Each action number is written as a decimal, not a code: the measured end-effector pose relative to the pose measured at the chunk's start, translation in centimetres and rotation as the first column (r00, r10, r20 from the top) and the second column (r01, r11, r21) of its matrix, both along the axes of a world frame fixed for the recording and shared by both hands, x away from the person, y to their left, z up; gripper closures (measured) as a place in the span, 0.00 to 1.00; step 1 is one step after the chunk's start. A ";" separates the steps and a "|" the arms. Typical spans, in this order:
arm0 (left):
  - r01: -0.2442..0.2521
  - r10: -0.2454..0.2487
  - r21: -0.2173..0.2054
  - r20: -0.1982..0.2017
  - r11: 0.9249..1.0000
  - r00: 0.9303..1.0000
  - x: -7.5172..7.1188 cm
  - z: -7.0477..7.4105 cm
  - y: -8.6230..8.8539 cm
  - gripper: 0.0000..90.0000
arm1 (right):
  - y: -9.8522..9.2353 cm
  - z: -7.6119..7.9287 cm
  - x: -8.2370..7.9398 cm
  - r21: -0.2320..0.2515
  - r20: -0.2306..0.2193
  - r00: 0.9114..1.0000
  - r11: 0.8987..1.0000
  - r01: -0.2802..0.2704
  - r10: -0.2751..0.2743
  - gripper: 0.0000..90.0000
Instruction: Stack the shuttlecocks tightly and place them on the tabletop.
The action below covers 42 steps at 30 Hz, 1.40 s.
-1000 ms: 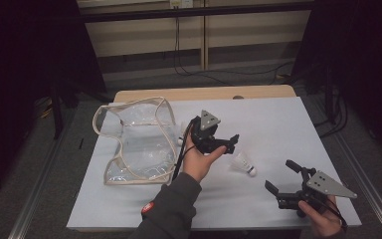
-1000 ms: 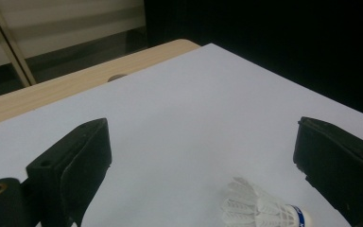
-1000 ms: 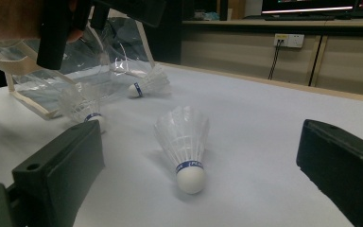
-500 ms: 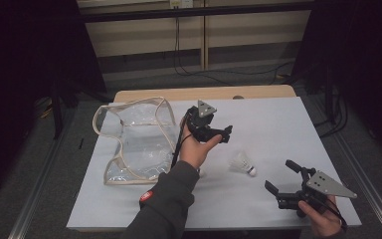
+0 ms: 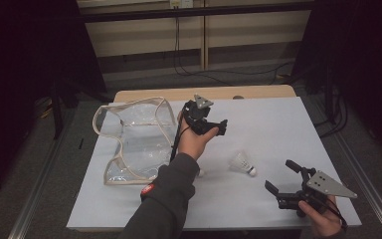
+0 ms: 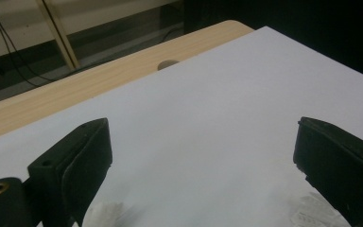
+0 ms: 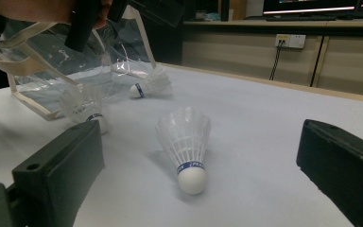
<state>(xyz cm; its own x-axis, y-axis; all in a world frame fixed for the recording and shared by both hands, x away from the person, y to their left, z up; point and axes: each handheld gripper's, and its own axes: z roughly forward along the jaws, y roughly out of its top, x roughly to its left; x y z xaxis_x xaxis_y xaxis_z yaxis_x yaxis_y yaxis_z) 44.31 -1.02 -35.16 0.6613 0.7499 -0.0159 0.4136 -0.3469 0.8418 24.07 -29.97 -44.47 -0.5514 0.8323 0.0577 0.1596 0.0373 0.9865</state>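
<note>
nearest, the right claw [image 5: 286,186] sits low at the near right corner of the desk [image 5: 298,129], held in a hand [image 5: 321,219], jaws standing wide apart with nothing between them; ahead of it, in the right gripper view, a white shuttlecock [image 7: 185,144] lies on its side on the white desk cover, cork end toward the camera, feathers pointing away; the same shuttlecock [image 5: 241,163] lies near the desk's middle in the high view, well apart from both claws; beyond it in the right gripper view two more shuttlecocks rest on the cover, one [image 7: 86,109] just beside the clear bag's near edge, the other [image 7: 150,84] farther back against the bag; whether they touch the plastic cannot be told; the clear bag [image 5: 139,137], trimmed in cream binding, lies crumpled and open on the left half of the desk; the left claw [image 5: 218,127] is raised above the desk just right of the bag, jaws spread apart and empty; in the left gripper view bare white cover shows between the jaws, then the wooden desk edge [image 6: 99,78].
</note>
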 end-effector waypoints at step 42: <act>-0.095 0.106 0.165 -0.061 0.982 0.992 3.8 1.2 0.2 0.07 | 0.0 0.0 0.0 0.005 -0.004 1.000 1.000 -0.008 0.008 0.01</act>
<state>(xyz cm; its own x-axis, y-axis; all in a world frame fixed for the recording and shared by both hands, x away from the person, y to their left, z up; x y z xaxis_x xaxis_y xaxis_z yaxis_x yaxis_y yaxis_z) 48.08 -0.83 -33.96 0.5839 0.8090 0.0676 0.5089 -0.4297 0.7460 24.11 -30.01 -44.51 -0.5578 0.8275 0.0637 0.1632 0.0341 0.9860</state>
